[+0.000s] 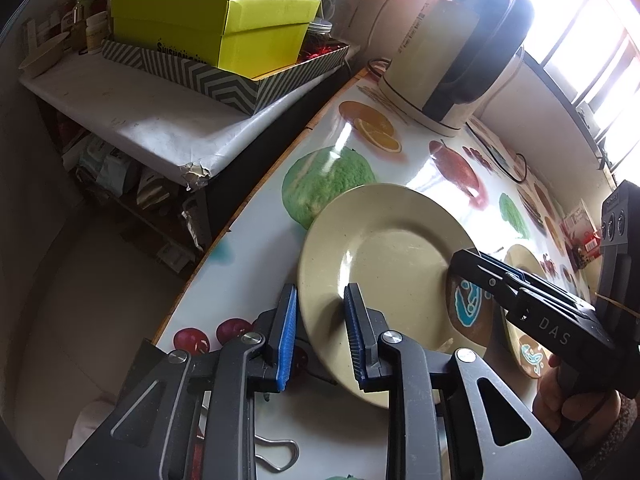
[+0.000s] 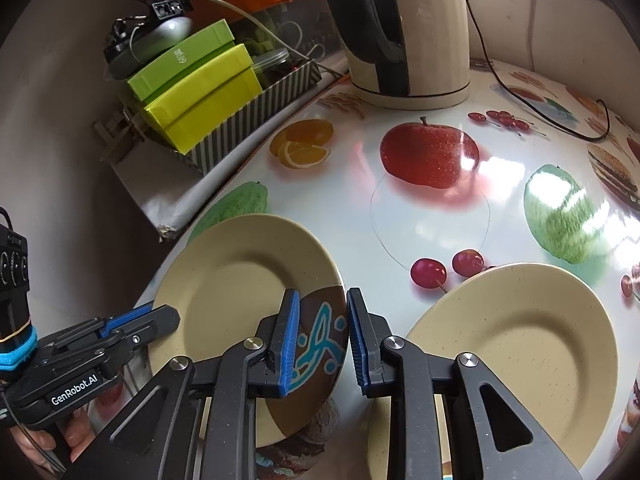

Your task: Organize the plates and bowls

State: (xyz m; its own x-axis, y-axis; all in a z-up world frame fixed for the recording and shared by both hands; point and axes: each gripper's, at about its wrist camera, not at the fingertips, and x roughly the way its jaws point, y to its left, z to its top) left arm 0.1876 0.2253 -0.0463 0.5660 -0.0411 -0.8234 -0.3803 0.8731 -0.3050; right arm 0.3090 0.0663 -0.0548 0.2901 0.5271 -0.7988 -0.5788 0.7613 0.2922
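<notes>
On the far-left shelf [image 1: 132,120], a striped tray [image 1: 200,76] with stacked green boxes [image 1: 208,28] and a clear lidded jar [image 2: 272,62] inside, jar contents too dark to tell. On the fruit-print table [image 2: 432,232], at the far side, a cream kettle [image 2: 420,32] on its base. Nearer, two beige plates, both empty: a left plate [image 2: 232,272] with a brown, teal-patterned patch on its right rim, near the table's left edge, and a right plate [image 2: 520,340] flat on the table, close beside the first without touching. Left plate seemingly tipped, with a dark gap under its near edge in the left wrist view; whether off the table cannot be told. Left hand [image 2: 48,444] low at the near left, wrapped around its handle, aimed right and far toward the left plate. Right hand [image 1: 568,404] low at the near right, aimed left across the plate. Left gripper [image 1: 320,288] partly spread, astride the left plate's near-left rim, one blue pad outside the rim and one over the plate. Right gripper [image 2: 324,292] likewise partly spread, astride the patterned right rim, its left pad over the brown patch, its right pad just off the edge. Neither pair pressed onto the rim; actual contact unclear.
</notes>
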